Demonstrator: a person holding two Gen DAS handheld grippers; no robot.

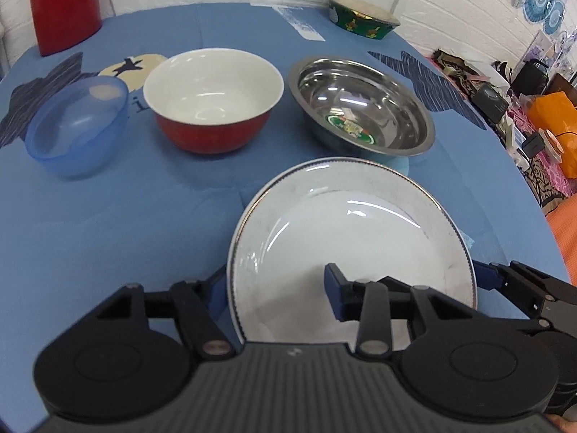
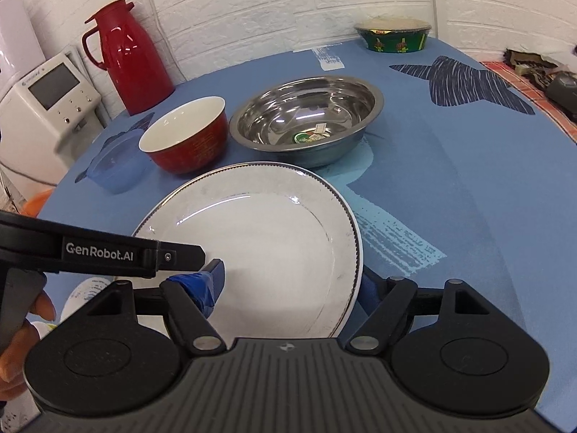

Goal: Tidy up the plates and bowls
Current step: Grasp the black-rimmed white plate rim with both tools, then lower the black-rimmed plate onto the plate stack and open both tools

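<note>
A white plate (image 1: 346, 231) with a thin dark rim lies nearest me on the blue tablecloth (image 1: 126, 216). My left gripper (image 1: 274, 288) is open and straddles the plate's left rim, one finger outside it and one over the plate. The right gripper (image 2: 290, 283) is open too and straddles the right rim of the plate (image 2: 259, 238) the same way. Behind the plate stand a steel bowl (image 1: 360, 108), a red bowl (image 1: 212, 101) that is white inside, and a clear blue bowl (image 1: 75, 126). Whether the plate rests on the cloth or is raised I cannot tell.
A red thermos jug (image 2: 133, 57) stands at the far left of the round table. A green lidded tub (image 2: 395, 38) sits at the far edge by the white brick wall. A white appliance (image 2: 47, 108) is beyond the table's left edge, and clutter (image 1: 533, 108) lies off to the right.
</note>
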